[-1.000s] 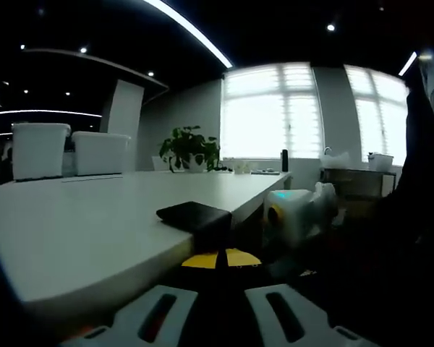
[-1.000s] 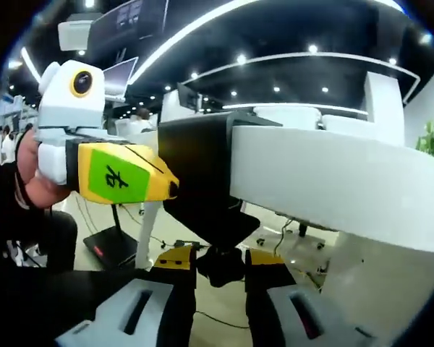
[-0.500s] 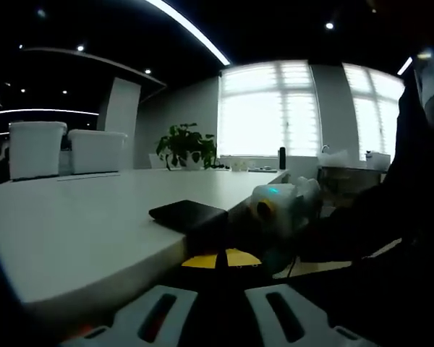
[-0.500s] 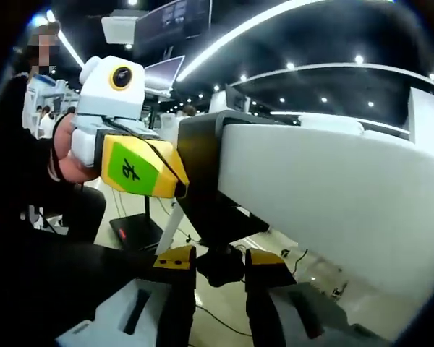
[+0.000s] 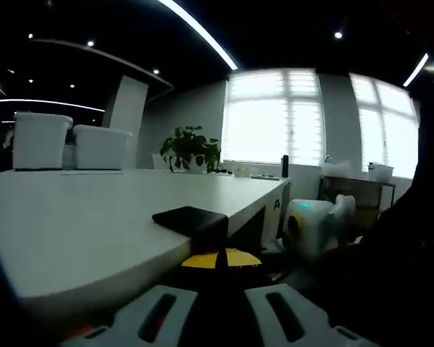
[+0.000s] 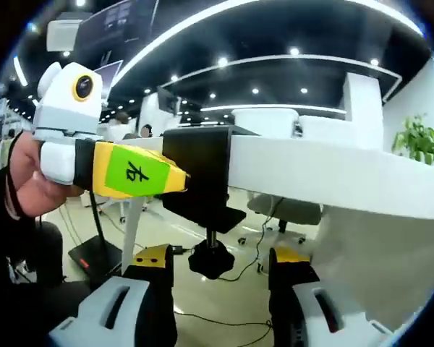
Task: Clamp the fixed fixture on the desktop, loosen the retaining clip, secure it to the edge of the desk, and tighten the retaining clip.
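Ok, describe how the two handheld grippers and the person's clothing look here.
The left gripper has a white body with a yellow-ringed round housing, a yellow nose and a green label bearing a black character. The right gripper has pale grey jaws with dark slots and yellow-and-black tips. A hand grips the left one; the sleeve is dark.

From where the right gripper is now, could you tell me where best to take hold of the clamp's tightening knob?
Grip the black knob by its lobed sides, coming from below. It hangs on a thin screw under the black clamp on the desk edge, between the open right gripper fingers; the left gripper holds the clamp.
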`<state>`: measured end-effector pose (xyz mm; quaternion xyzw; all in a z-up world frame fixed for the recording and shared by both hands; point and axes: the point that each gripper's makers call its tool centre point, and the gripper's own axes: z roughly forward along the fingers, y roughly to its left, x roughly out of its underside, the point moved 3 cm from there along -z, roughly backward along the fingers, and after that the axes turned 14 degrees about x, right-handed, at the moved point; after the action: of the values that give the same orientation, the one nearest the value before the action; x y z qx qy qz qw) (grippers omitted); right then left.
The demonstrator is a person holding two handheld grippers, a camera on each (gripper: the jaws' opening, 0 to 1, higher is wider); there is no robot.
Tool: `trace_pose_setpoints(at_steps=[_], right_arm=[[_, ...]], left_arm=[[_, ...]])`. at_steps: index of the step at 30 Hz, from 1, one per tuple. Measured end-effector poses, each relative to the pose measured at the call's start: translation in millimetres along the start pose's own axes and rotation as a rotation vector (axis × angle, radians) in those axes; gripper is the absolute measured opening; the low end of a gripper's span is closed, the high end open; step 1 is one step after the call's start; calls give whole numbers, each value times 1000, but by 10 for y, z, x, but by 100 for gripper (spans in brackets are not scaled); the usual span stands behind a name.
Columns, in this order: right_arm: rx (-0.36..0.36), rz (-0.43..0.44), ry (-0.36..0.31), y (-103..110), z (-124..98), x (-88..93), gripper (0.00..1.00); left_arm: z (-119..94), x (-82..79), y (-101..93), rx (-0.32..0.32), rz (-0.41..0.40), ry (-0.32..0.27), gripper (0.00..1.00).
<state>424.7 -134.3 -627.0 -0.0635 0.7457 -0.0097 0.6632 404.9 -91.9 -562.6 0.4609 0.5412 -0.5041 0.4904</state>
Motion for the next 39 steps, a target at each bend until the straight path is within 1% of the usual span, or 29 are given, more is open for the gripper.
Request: trace_pose_setpoints(at_steps=[1, 3, 4, 5, 7, 8, 10, 12, 13, 17, 19, 21, 22, 24, 25, 28, 31, 32, 33, 34, 35, 36, 39], right_arm=[[27, 14, 10, 19, -17, 7, 54], [91, 61, 31, 25, -31, 21, 54], [123, 87, 30, 28, -33, 17, 55], [144, 94, 36, 56, -34, 24, 57], [162, 102, 47, 99, -8, 30, 57], [162, 114, 61, 123, 22, 38, 57], [167, 111, 73, 169, 75, 38, 56], [194, 114, 73, 158, 123, 37, 52], [232, 97, 52, 116, 141, 17, 47], [231, 77, 58, 154, 178, 33, 38], [235, 70, 48, 147, 172, 19, 30], [264, 55, 46, 77, 172, 36, 23], [260, 66, 50, 60, 169, 33, 23], [239, 46, 49, 80, 167, 26, 22], [233, 44, 52, 54, 146, 19, 22], [187, 30, 45, 55, 149, 18, 22], [94, 22, 30, 50, 174, 15, 22], [40, 11, 22, 48, 181, 13, 22], [2, -1, 18, 37, 185, 13, 22], [-21, -12, 14, 7, 197, 22, 22], [-64, -31, 5, 17, 200, 19, 22], [-84, -47, -2, 10, 194, 14, 22], [-174, -63, -5, 0, 203, 16, 22]], left_arm=[[-9, -3, 5, -2, 2, -2, 3], [-32, -4, 31, -6, -5, -10, 3], [-46, -2, 56, -8, -5, -12, 3], [-54, -7, 69, -10, -10, -17, 3], [-60, -22, 77, -10, -8, -19, 3], [-67, -33, 84, -9, -9, -23, 3], [-66, -41, 89, -9, -6, -24, 3], [-66, -47, 84, -10, -2, -23, 3], [-64, -48, 86, -11, -2, -22, 3], [-64, -47, 101, -11, 2, -22, 3], [-56, -41, 111, -8, 0, -23, 3], [-48, -38, 109, -9, 4, -20, 3], [-44, -35, 108, -9, 6, -17, 3], [-41, -35, 102, -10, 9, -17, 3], [-41, -37, 104, -10, 9, -17, 3], [-47, -36, 121, -12, 11, -18, 3], [-45, -35, 112, -13, 10, -20, 3], [-31, -33, 91, -13, 12, -17, 3], [-18, -32, 85, -13, 15, -14, 3], [-7, -29, 83, -13, 18, -9, 3], [2, -24, 67, -12, 22, -4, 3], [1, -23, 60, -11, 27, 1, 3], [3, -23, 75, -8, 29, 8, 3]])
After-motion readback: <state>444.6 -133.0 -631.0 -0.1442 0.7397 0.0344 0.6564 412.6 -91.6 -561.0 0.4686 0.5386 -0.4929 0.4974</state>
